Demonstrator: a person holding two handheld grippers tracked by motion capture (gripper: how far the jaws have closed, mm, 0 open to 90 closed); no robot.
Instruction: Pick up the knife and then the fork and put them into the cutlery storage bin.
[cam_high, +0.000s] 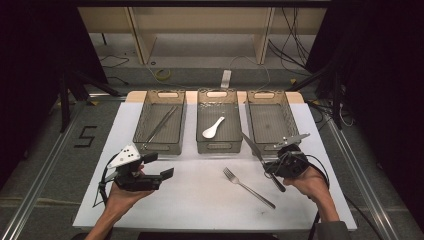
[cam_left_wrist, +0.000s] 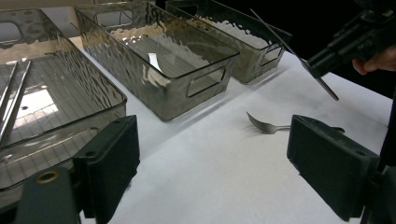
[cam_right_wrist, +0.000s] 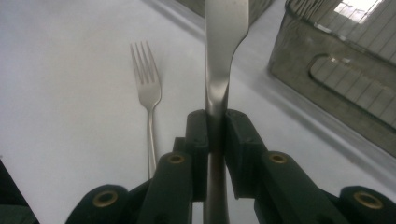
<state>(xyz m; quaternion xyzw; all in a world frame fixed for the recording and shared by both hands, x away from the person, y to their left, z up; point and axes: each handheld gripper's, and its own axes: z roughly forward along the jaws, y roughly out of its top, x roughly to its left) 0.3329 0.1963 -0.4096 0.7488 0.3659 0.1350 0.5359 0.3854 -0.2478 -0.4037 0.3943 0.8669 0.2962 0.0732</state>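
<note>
A steel table knife (cam_high: 252, 146) hangs tilted above the white mat, blade toward the right bin (cam_high: 264, 93). My right gripper (cam_high: 272, 167) is shut on its handle. In the right gripper view, the jaws (cam_right_wrist: 215, 140) pinch the knife (cam_right_wrist: 224, 37), which runs up and away. In the left gripper view, the same knife (cam_left_wrist: 280, 39) slants by the right bin. A fork (cam_high: 248, 187) lies flat on the mat left of the knife, tines toward the bins. My left gripper (cam_high: 160, 166) is held open above the mat's front left, and its jaws (cam_left_wrist: 219, 163) have nothing between them.
Three smoky plastic bins stand in a row at the back of the mat. The left bin (cam_high: 160, 145) holds long metal chopsticks (cam_high: 161, 125). In the middle bin (cam_high: 219, 146) lies a white spoon (cam_high: 214, 128). Black curtains flank the table.
</note>
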